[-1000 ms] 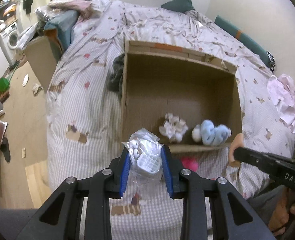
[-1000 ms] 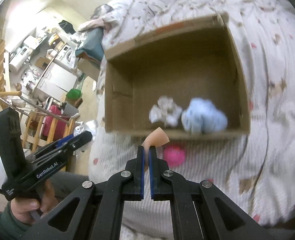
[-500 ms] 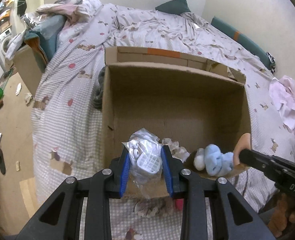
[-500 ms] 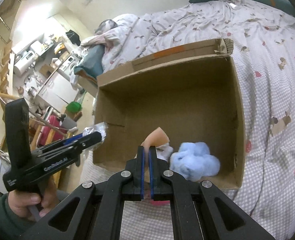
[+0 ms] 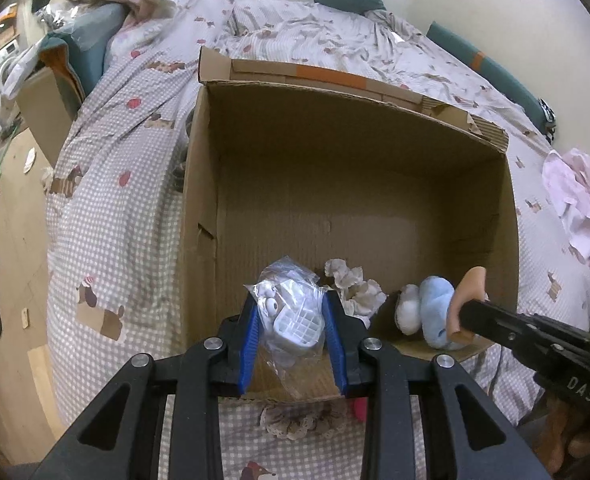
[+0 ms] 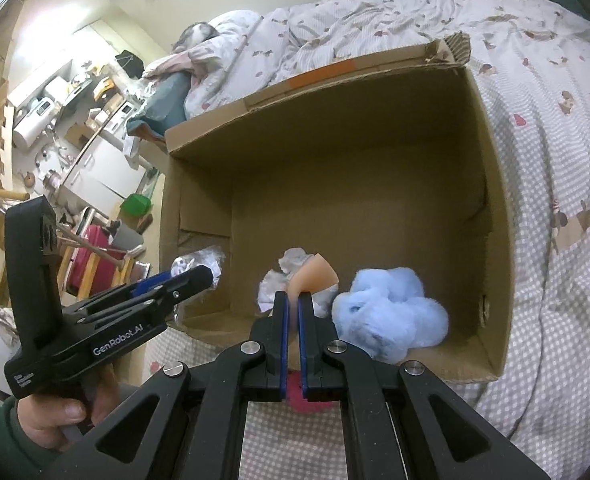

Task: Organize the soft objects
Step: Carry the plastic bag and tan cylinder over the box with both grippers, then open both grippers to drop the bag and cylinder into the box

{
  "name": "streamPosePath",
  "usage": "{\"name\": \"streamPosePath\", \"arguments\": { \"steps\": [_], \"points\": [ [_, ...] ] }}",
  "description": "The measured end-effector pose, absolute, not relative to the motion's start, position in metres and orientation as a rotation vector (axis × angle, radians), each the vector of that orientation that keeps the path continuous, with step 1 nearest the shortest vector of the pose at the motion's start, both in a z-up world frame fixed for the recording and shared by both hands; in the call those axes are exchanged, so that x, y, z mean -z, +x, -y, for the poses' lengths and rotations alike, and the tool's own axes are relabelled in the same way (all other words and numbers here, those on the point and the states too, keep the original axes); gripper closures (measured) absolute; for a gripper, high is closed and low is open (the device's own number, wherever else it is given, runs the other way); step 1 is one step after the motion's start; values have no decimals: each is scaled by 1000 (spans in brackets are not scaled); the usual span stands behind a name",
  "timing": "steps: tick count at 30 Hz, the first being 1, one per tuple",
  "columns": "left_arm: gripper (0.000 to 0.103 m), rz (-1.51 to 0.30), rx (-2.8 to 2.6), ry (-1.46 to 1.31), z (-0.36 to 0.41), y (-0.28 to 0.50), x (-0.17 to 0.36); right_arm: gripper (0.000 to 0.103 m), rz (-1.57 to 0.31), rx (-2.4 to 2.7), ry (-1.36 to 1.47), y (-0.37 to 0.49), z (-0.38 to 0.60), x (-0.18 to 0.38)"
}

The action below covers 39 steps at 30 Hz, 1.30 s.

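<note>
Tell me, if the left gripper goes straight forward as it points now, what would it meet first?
Probably the cream fabric piece inside the cardboard box, just beyond the left gripper and its plastic-bagged item; depth is uncertain.

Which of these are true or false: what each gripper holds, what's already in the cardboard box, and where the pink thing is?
1. The left gripper holds a clear plastic bag with something white inside. True.
2. The right gripper is open and holds nothing. False: it is shut on a thin peach piece.
3. A blue plush toy lies inside the cardboard box. True.
4. The box holds nothing else. False: a crumpled white item lies beside the plush.
5. The pink object sits in the box. False: it lies outside on the bedspread.
</note>
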<state>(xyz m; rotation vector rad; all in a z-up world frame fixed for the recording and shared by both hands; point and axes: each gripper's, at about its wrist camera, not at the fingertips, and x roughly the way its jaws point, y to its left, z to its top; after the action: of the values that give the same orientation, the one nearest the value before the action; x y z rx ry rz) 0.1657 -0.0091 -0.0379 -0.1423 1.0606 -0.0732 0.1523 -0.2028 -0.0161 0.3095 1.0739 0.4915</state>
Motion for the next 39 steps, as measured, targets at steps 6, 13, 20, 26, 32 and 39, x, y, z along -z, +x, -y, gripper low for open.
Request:
{"name": "streamPosePath", "arguments": {
  "steps": [6, 13, 20, 26, 32, 39],
  "points": [
    [75, -1051, 62, -121, 9, 164, 38, 97, -1092, -485, 304, 154, 200, 21],
    [74, -1053, 73, -114, 12, 163, 38, 97, -1096, -482, 311, 156, 201, 22],
    [70, -1046, 82, -99, 17, 163, 35, 96, -1098, -496, 328, 156, 201, 22],
    [36, -1014, 33, -69, 16, 161, 29, 93, -1093, -499, 325, 157, 199, 21],
    [33, -1014, 26, -62, 14, 160, 26, 59, -1068, -474, 360, 157, 206, 18],
    [33, -994, 43, -59, 17, 159, 22, 22, -1026, -455, 397, 156, 215, 11]
  ]
}}
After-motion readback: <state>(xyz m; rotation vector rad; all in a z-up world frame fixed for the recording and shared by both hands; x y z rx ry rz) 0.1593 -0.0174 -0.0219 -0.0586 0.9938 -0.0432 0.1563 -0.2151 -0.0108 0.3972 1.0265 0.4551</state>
